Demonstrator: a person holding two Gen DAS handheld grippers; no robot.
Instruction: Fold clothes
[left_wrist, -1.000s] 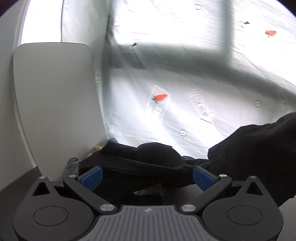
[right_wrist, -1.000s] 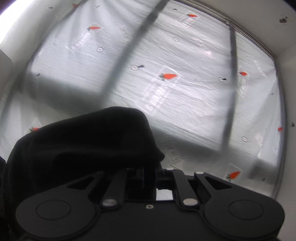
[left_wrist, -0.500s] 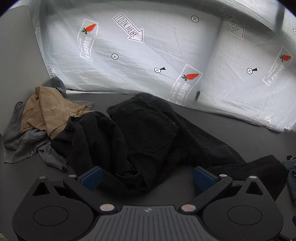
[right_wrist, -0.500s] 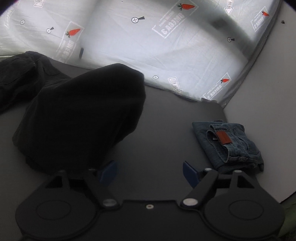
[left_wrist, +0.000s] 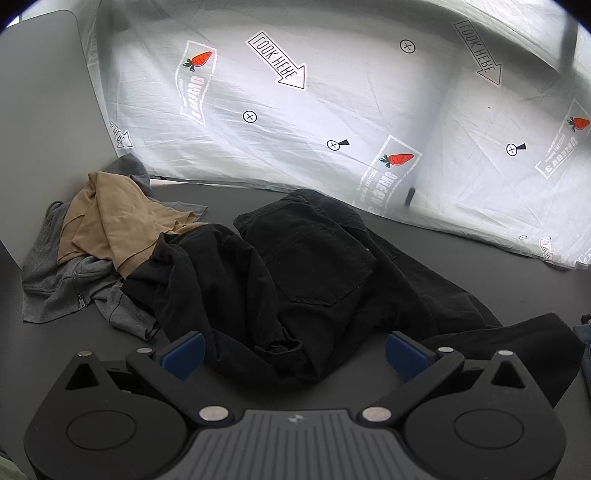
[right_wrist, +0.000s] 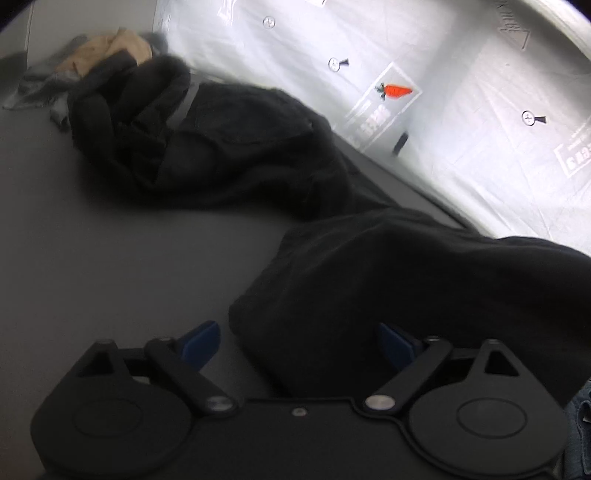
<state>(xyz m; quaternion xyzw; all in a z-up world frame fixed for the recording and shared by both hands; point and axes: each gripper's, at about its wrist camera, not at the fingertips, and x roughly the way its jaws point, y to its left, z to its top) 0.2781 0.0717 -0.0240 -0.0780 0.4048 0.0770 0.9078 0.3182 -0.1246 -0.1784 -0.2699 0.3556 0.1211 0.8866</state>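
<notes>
Left wrist view: left gripper (left_wrist: 293, 350) spread wide, holding nothing, hovering over crumpled black trousers (left_wrist: 317, 266) on the dark table (left_wrist: 92, 332); tan and grey clothes (left_wrist: 107, 229) heaped beside them. Right wrist view, blurred: right gripper (right_wrist: 295, 343) wide open, empty, a trouser leg (right_wrist: 406, 280) between its fingers. Best to pinch the hem and waistband edges, then pull flat before folding.

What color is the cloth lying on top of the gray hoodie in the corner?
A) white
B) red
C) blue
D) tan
D: in the left wrist view a tan cloth lies crumpled on the gray hoodie, beside the black pants.
</notes>
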